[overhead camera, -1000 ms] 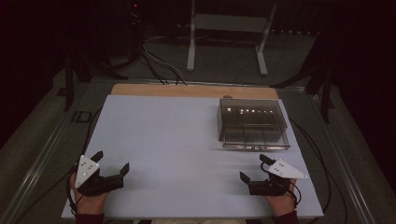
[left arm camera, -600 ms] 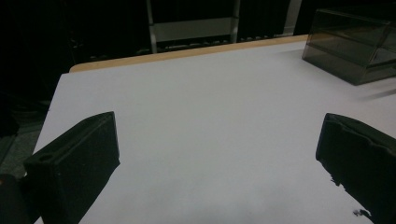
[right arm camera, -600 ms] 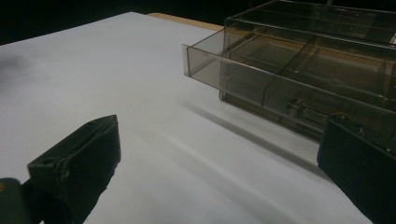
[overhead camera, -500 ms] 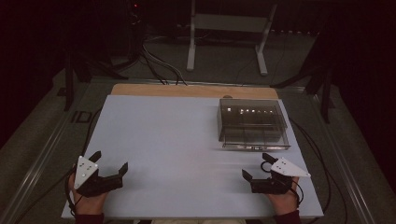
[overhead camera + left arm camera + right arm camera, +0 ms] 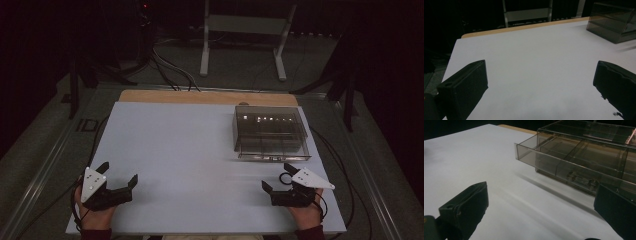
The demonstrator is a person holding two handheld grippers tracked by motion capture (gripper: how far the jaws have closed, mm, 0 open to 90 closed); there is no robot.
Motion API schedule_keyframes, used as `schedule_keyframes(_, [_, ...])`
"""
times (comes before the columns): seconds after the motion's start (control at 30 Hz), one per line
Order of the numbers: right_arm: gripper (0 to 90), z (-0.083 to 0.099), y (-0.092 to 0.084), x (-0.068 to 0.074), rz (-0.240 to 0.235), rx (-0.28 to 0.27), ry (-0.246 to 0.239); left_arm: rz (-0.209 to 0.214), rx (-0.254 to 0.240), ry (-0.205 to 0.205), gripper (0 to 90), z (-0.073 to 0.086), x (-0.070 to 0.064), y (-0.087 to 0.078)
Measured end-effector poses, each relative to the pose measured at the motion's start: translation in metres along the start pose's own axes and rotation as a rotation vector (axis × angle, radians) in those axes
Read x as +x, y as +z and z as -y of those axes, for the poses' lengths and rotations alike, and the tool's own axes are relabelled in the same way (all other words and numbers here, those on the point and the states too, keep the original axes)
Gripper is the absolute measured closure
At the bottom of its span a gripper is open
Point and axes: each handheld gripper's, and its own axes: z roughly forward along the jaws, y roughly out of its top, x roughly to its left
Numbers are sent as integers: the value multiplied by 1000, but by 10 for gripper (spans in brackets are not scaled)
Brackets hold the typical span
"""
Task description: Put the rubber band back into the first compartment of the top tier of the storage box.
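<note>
Keep the left gripper, jaws apart, parked at the near-left of the white table; advance the right gripper, jaws apart, squarely toward the smoked transparent plastic drawer box standing far-right, drawer slightly out.

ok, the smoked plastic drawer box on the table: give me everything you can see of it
The drawer box is a low rectangular case of smoke-tinted clear plastic, standing flat on the far right part of the white table. Its drawer is pulled partly out toward the person, with dividers splitting it into compartments and a small handle on the front. Whether the compartments hold anything can't be told. Nothing touches it; the right gripper sits just short of it, jaws open.
</note>
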Motion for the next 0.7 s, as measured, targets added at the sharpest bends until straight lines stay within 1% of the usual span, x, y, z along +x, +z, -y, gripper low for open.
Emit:
schedule_keyframes(0.33, [1,-1,0,-2,22,23,-4,1,8,5,5,1,0,1])
schedule_keyframes(0.7, [1,-2,-2,-6,42,44,2,3,10,6,5,1,-1,2])
